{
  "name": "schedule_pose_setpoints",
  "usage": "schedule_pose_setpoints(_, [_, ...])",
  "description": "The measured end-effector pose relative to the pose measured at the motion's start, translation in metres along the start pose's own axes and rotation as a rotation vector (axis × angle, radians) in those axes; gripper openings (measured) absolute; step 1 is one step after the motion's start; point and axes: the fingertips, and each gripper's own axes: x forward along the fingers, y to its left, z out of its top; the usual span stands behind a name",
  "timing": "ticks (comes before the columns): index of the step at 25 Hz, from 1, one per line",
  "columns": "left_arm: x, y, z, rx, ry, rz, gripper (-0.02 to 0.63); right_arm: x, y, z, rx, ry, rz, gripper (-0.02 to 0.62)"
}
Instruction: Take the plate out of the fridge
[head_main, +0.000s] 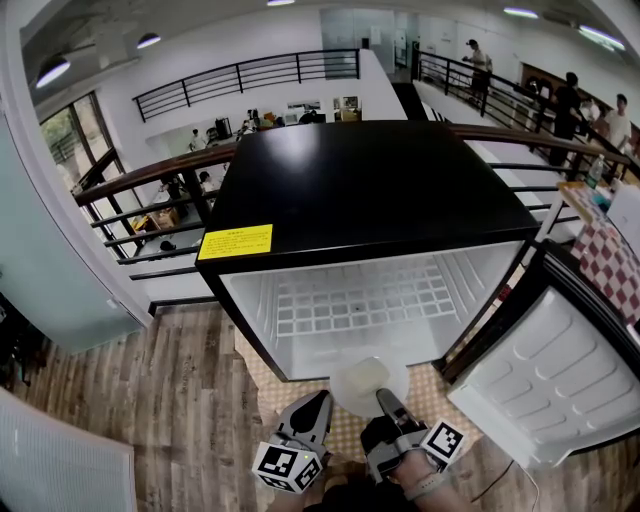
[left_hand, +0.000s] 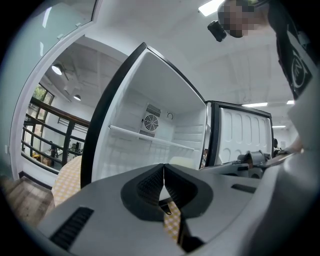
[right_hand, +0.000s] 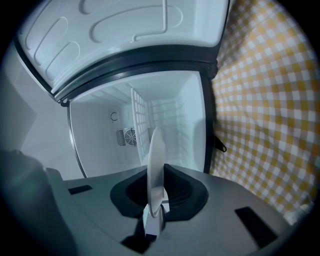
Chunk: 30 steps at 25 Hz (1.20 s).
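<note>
A small black fridge stands open in the head view, its white inside holding only a wire shelf. A pale round plate is just outside the fridge's front edge, over the checked mat. My right gripper is shut on the plate's near rim; in the right gripper view the plate stands edge-on between the pads. My left gripper is shut with nothing in it, left of the plate. The left gripper view shows its jaws closed together before the open fridge.
The fridge door swings open to the right. A yellow checked mat lies on the wood floor under the fridge front. A railing runs behind the fridge. A red checked cloth is at the far right.
</note>
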Motion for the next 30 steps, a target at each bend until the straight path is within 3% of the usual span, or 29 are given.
schedule_pose_setpoints(30, [-0.020, 0.012, 0.009, 0.009, -0.023, 0.049, 0.010, 0.008, 0.004, -0.022, 0.006, 0.044, 0.012, 0.052])
